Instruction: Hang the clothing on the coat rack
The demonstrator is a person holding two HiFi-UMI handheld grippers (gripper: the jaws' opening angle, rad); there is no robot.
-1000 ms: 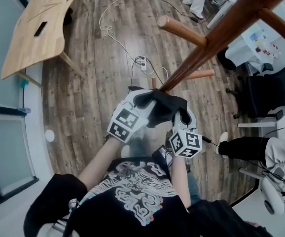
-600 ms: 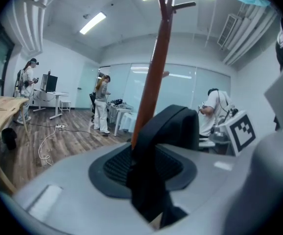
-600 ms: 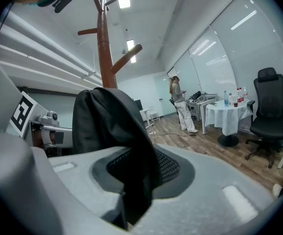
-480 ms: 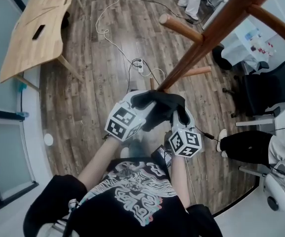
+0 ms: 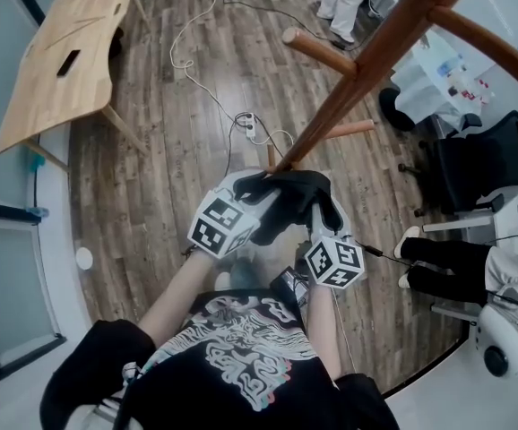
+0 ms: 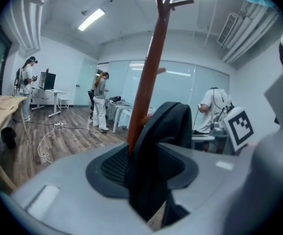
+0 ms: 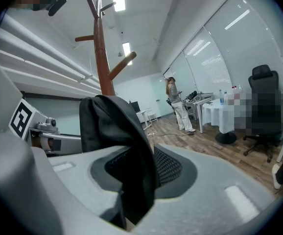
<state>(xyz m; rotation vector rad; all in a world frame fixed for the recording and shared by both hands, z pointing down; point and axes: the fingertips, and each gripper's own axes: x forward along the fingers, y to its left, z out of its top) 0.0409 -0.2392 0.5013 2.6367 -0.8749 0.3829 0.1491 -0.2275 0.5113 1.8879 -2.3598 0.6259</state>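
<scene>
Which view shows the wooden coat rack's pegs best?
Right gripper view: the brown wooden coat rack shows its whole top, with pegs at several heights. The head view shows three pegs closer but cuts off the top; the left gripper view shows mostly post, with small pegs high up.

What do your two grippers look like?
The left gripper and right gripper are smooth light grey with black ribbed pads. Each carries a white cube with black square markers. The person wears a black T-shirt with a white swirly print. Both jaws have just been opening, with black clothing between them.
</scene>
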